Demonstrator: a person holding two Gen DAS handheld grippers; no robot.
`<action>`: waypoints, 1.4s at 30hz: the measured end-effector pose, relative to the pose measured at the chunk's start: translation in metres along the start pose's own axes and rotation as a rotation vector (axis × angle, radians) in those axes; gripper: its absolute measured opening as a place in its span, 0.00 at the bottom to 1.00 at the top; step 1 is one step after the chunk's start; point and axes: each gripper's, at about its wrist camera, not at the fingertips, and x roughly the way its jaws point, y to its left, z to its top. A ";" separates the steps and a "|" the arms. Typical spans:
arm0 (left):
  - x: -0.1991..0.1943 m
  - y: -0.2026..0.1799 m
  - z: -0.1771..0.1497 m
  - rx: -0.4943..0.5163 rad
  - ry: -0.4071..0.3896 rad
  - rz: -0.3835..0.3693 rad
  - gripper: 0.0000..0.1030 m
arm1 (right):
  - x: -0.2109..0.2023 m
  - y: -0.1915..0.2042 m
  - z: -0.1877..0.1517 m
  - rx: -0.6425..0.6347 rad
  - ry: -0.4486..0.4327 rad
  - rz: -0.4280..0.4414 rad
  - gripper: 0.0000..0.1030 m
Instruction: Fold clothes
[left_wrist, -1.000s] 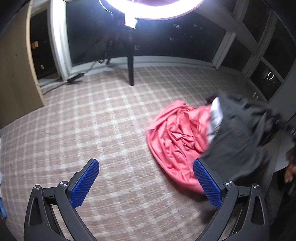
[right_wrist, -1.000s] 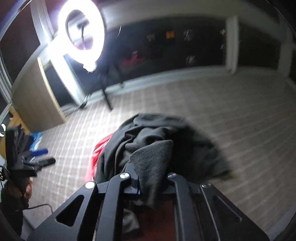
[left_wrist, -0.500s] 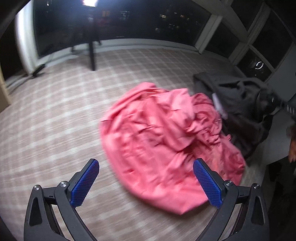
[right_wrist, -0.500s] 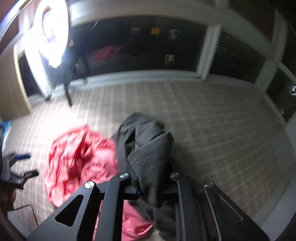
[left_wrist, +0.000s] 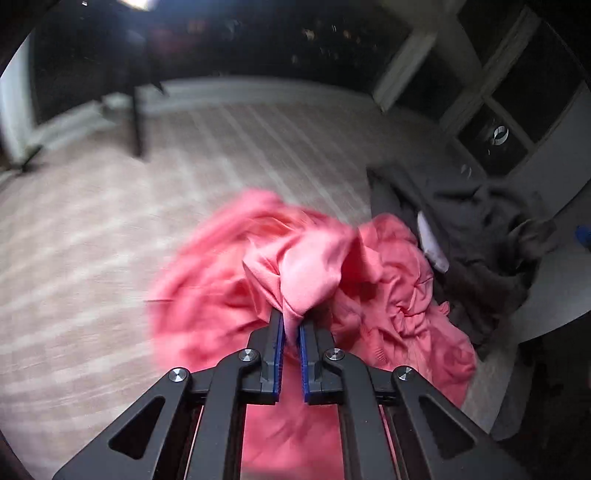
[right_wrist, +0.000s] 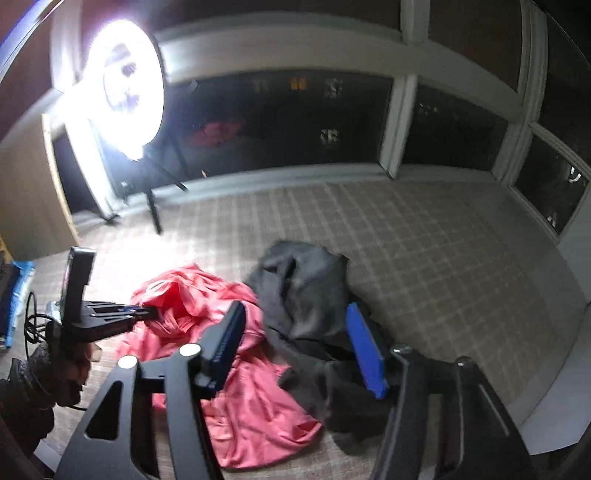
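A crumpled pink garment (left_wrist: 388, 291) lies on the checked carpet; it also shows in the right wrist view (right_wrist: 255, 402). My left gripper (left_wrist: 291, 325) is shut on a bunched fold of it and lifts that fold slightly; the gripper also appears in the right wrist view (right_wrist: 147, 314). A dark grey garment (right_wrist: 306, 295) lies in a heap to the right of the pink one, also in the left wrist view (left_wrist: 476, 218). My right gripper (right_wrist: 299, 332) is open and empty just above the grey garment.
A bright ring light (right_wrist: 125, 85) on a tripod stands at the back left by dark windows. A wooden panel (right_wrist: 29, 195) leans at the far left. A pale ledge (left_wrist: 554, 291) borders the carpet (right_wrist: 443, 266) on the right.
My left gripper has come down and shut on the pink garment. My right gripper has opened and let go of the dark grey garment, which now lies on the carpet.
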 end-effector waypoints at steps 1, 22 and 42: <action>-0.025 0.009 -0.002 -0.006 -0.037 -0.009 0.06 | -0.002 0.006 0.001 -0.012 -0.006 0.021 0.63; -0.259 0.194 -0.183 -0.296 -0.040 0.375 0.42 | 0.114 0.220 -0.081 -0.209 0.342 0.402 0.66; -0.194 0.207 -0.155 -0.082 0.061 0.223 0.44 | 0.010 0.181 -0.135 -0.080 0.343 0.287 0.05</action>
